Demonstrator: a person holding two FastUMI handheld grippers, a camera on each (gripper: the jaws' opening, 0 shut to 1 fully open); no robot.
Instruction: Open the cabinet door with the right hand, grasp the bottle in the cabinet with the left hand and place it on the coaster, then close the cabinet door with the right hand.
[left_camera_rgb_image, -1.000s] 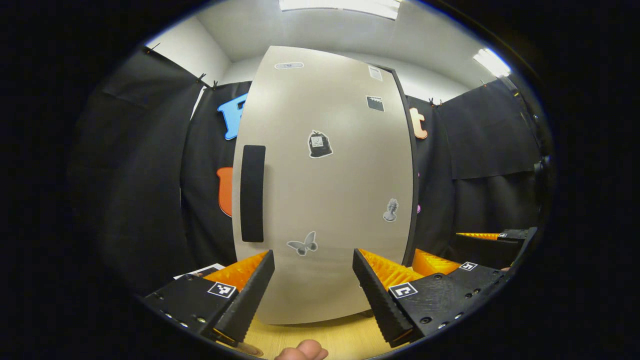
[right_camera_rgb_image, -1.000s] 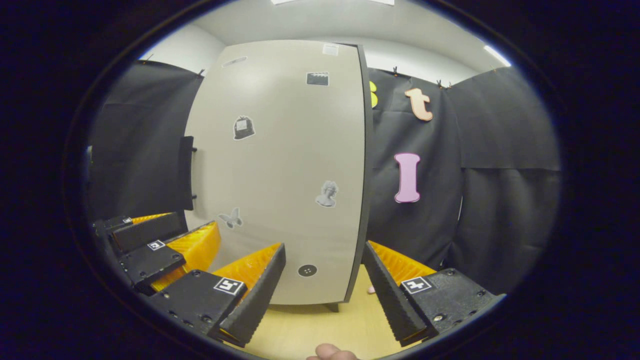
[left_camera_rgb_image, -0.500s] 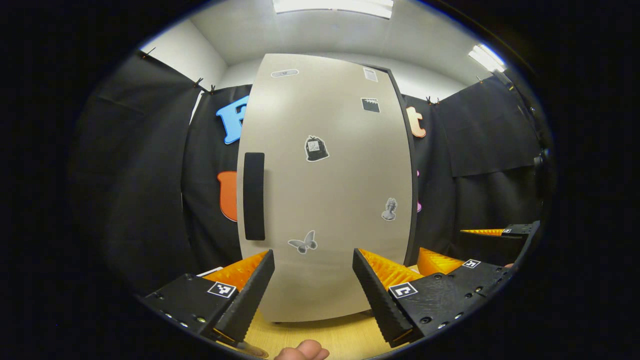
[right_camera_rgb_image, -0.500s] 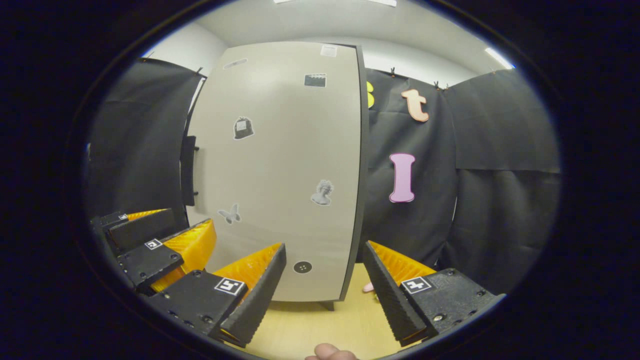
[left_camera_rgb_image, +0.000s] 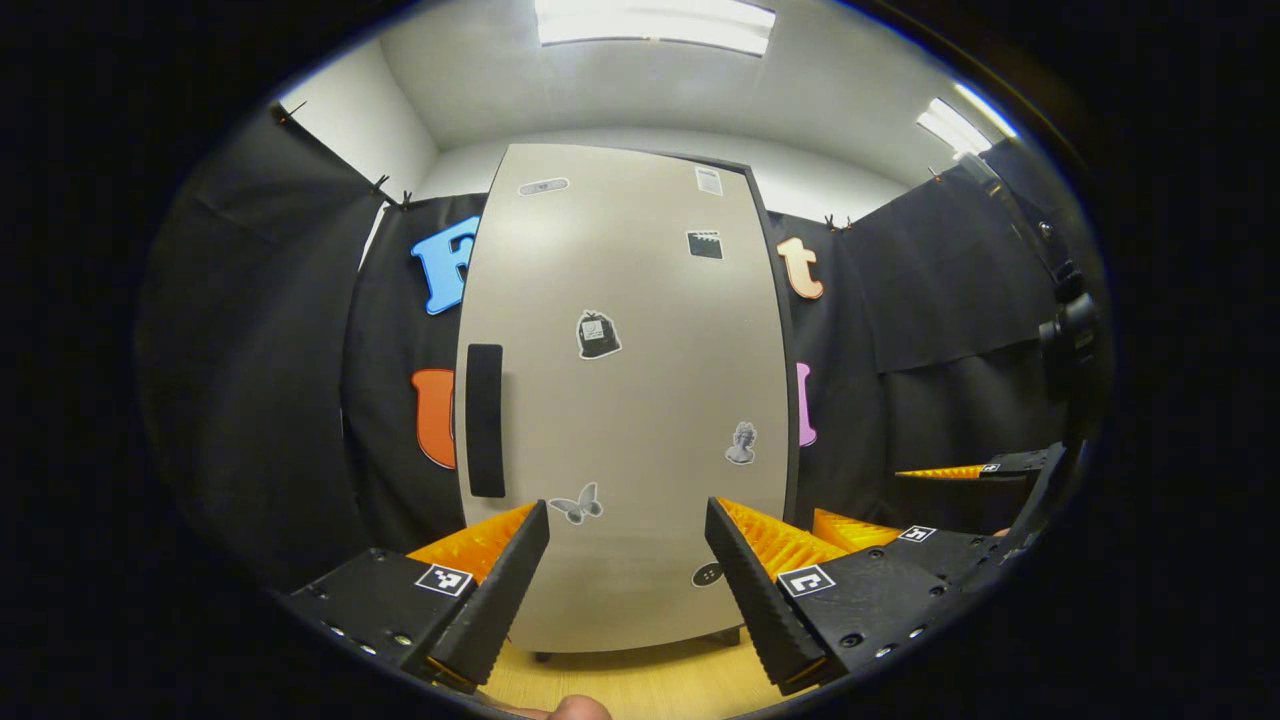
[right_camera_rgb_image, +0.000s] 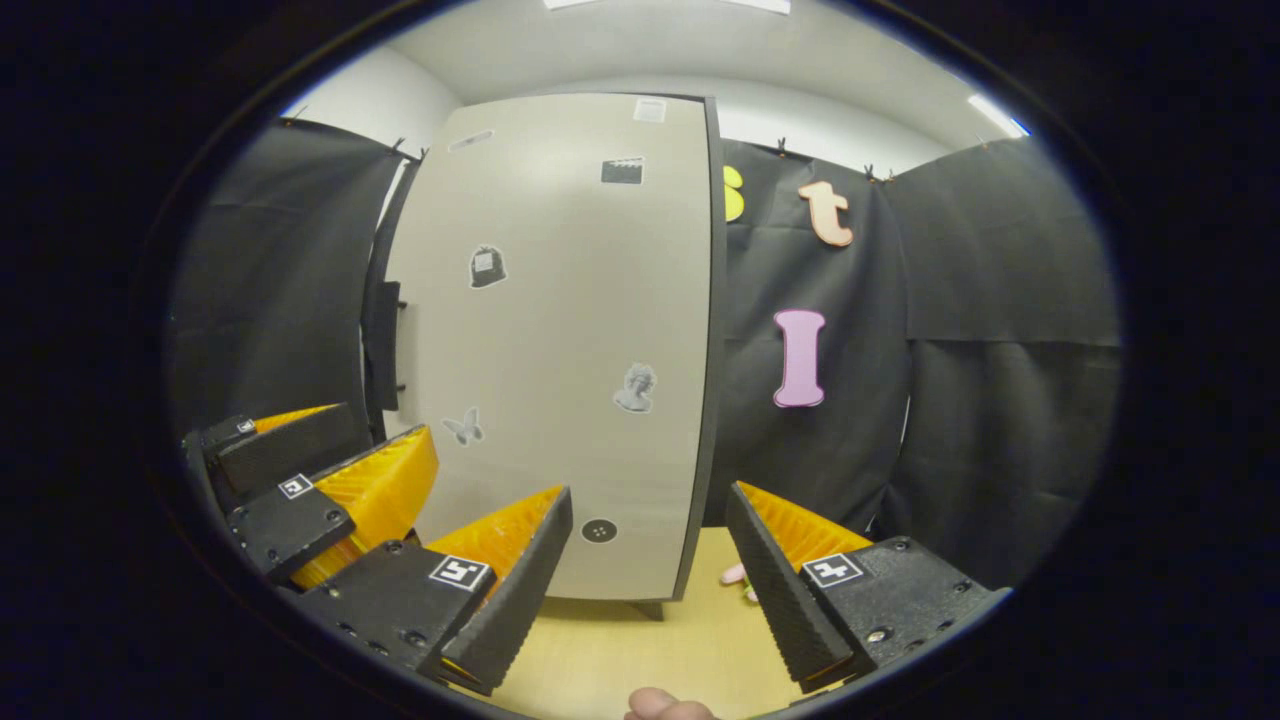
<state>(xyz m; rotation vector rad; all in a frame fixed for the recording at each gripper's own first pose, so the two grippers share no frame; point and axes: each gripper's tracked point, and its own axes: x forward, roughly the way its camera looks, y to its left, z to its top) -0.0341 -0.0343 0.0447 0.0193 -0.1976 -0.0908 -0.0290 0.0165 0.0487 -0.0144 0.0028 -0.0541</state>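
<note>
The cabinet door (left_camera_rgb_image: 625, 400) stands shut in front of us, a tall pale grey panel that we see in both the left gripper view and the right gripper view (right_camera_rgb_image: 560, 340). Its black handle (left_camera_rgb_image: 485, 420) runs upright along the edge to the left in the left gripper view; in the right gripper view we see the same handle (right_camera_rgb_image: 385, 345) from the side, standing off the panel on two short posts. Small stickers dot the door, among them a butterfly (left_camera_rgb_image: 576, 503), a bust (left_camera_rgb_image: 741, 442) and a dark round button shape (right_camera_rgb_image: 598, 530) near the bottom edge. The cabinet rests on short feet on a light wooden table (right_camera_rgb_image: 640, 650).

We hold the left gripper (left_camera_rgb_image: 627, 550) low before the door with its jaws spread wide and nothing between them; it touches neither the door nor the handle. We hold the right gripper (right_camera_rgb_image: 648, 540) likewise, jaws wide apart and empty, pointed at the door's dark right edge, apart from it. In the right gripper view the left gripper (right_camera_rgb_image: 330, 480) shows at the lower left, just beside our right one; in the left gripper view the right gripper (left_camera_rgb_image: 930, 510) shows at the lower right.

With the door closed, we cannot see the bottle. A small pink object (right_camera_rgb_image: 738, 575) lies on the table just right of the cabinet; we cannot tell what it is.
</note>
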